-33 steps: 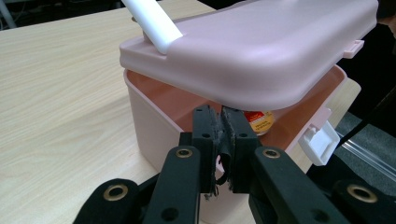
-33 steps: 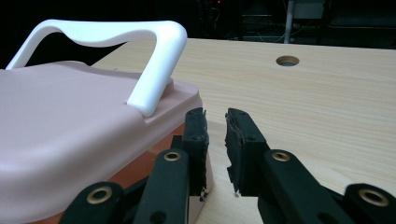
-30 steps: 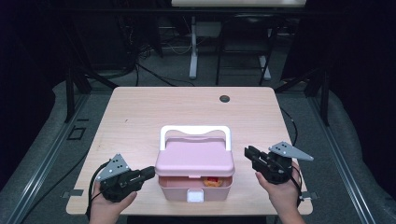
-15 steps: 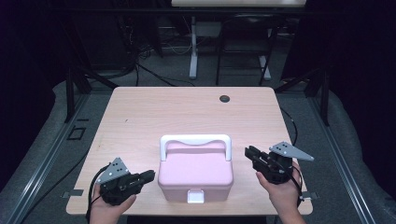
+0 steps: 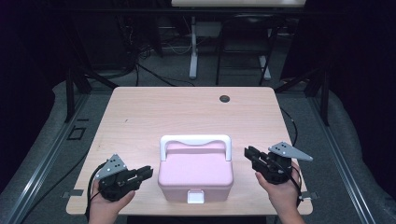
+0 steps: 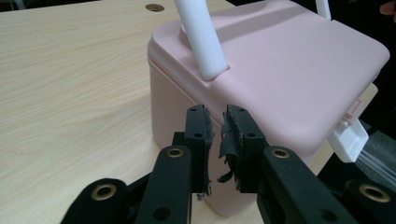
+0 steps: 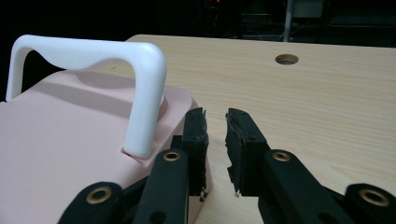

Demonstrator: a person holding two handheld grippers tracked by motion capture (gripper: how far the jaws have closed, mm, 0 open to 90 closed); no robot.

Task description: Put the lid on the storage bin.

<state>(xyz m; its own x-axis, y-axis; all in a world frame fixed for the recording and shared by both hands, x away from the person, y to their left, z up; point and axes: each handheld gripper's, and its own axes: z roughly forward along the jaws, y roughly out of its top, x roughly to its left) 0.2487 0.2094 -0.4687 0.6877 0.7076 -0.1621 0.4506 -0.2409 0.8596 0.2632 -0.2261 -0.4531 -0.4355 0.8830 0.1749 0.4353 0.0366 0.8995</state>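
My left gripper sits lower left of the high view, jaws pointing right at the pink box. In the left gripper view its jaws have just been opening a bit; narrow gap now, nothing between the pads, worn pad material hanging loose. Tips just beside the box's side wall, near its corner; can't tell if they touch.

My right gripper is lower right of the high view, jaws pointing left at the box's far right corner. In the right gripper view the jaws show a small gap, nothing between them, not gripping. Tips near the box, apart from it.

The pink box stands lower centre of the high view, near the front edge of the worktop, between both grippers. Lid is down, flush on the base. White handle stands upright over the lid's back part; in the right gripper view the handle fills the upper left, one post seated in the lid just left of my jaws. White latch at the front middle of the box; in the left gripper view the latch sticks out at the right edge.

Round cable hole in the worktop, upper centre-right of the high view, well apart from the box. Dark floor and table legs behind.
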